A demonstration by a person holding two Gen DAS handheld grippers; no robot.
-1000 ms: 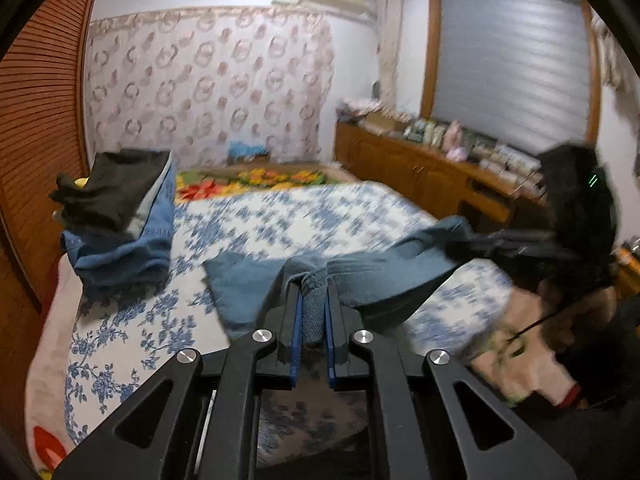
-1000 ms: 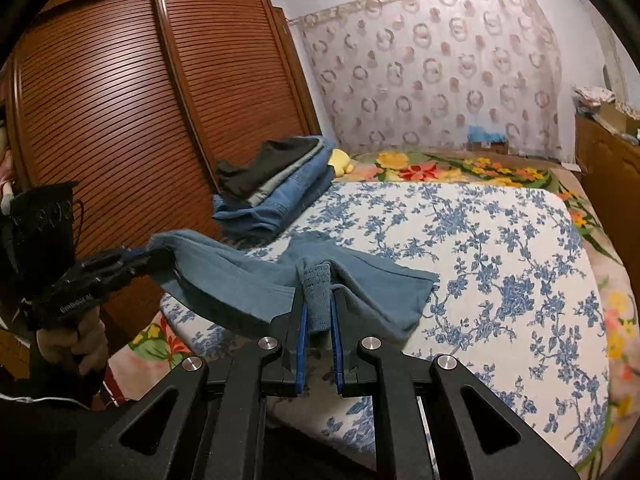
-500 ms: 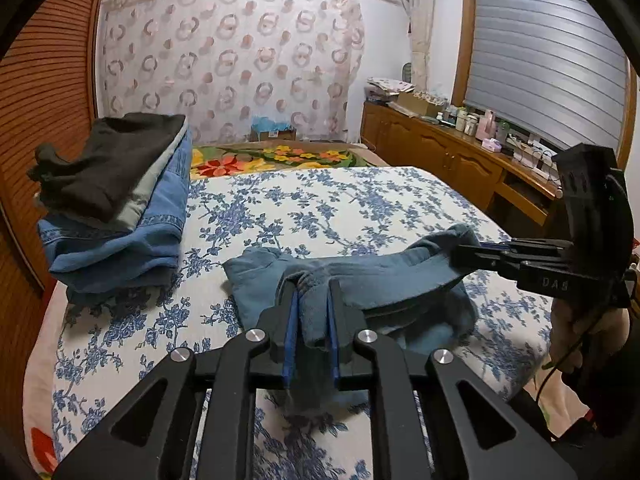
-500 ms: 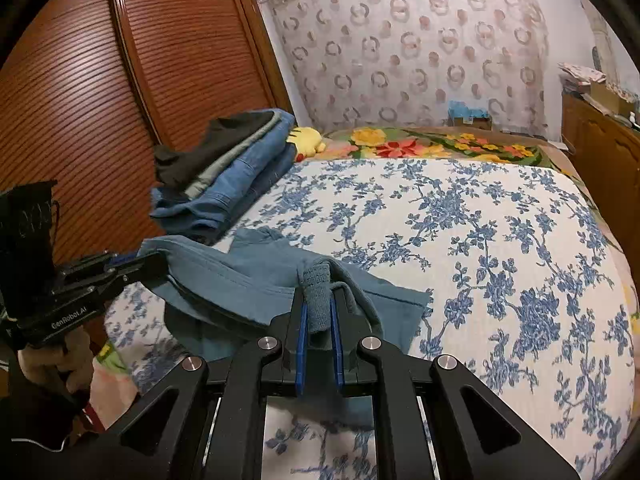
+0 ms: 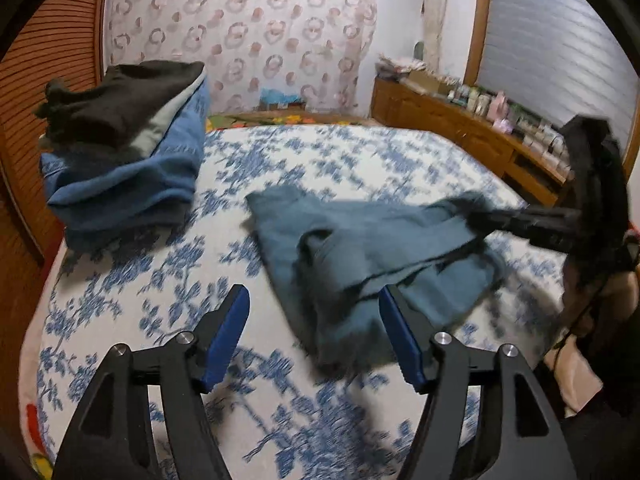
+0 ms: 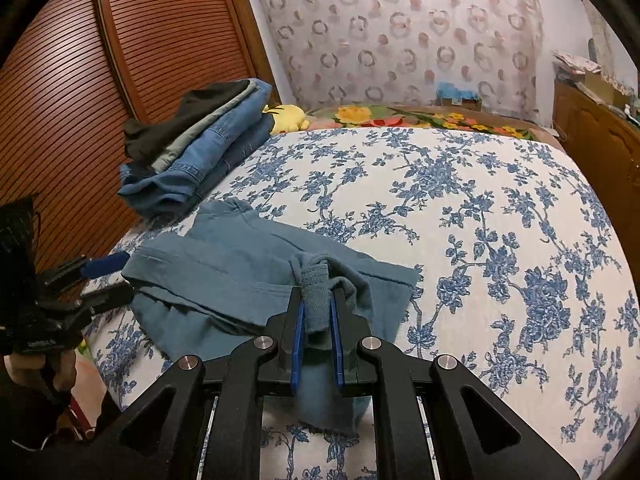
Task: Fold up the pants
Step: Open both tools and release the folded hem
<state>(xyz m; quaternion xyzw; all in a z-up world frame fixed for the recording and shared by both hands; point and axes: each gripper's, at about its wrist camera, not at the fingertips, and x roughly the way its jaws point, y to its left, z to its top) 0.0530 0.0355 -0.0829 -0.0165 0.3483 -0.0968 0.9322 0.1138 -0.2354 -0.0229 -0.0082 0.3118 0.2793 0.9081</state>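
Pants (image 6: 240, 280) of teal-blue fabric lie folded over on the flowered bedsheet (image 6: 480, 220), directly ahead of both hand-held grippers and at the near edge of the bed. In the right wrist view the garment forms a layered rectangle, with a bunched ribbed section rising between the blue pads of the right gripper (image 6: 318, 320).

The right gripper has its jaws narrowly parted, having just been opening, and the ribbed fabric sits between the pads; the left pad appears to touch the cloth, the right pad stands close beside it. Whether the fabric is firmly pinched cannot be told for certain.

The left gripper (image 5: 314, 320) has its jaws spread wide, having just been opening. Its blue pads (image 5: 228, 332) stand apart on either side of the near corner of the pants (image 5: 360, 256); neither pad presses on the fabric, so the garment is released on that side. This view is motion-blurred.

Beyond the left gripper and to its left, a stack of folded clothes (image 5: 120, 160) rests on the sheet: blue denim below, a grey layer, a black garment on top. Behind the stack stands a slatted wooden wardrobe (image 6: 100, 80). Further ahead hangs a ring-patterned curtain (image 6: 400, 32). To the right of the left gripper runs a wooden cabinet (image 5: 460, 132) carrying small items.
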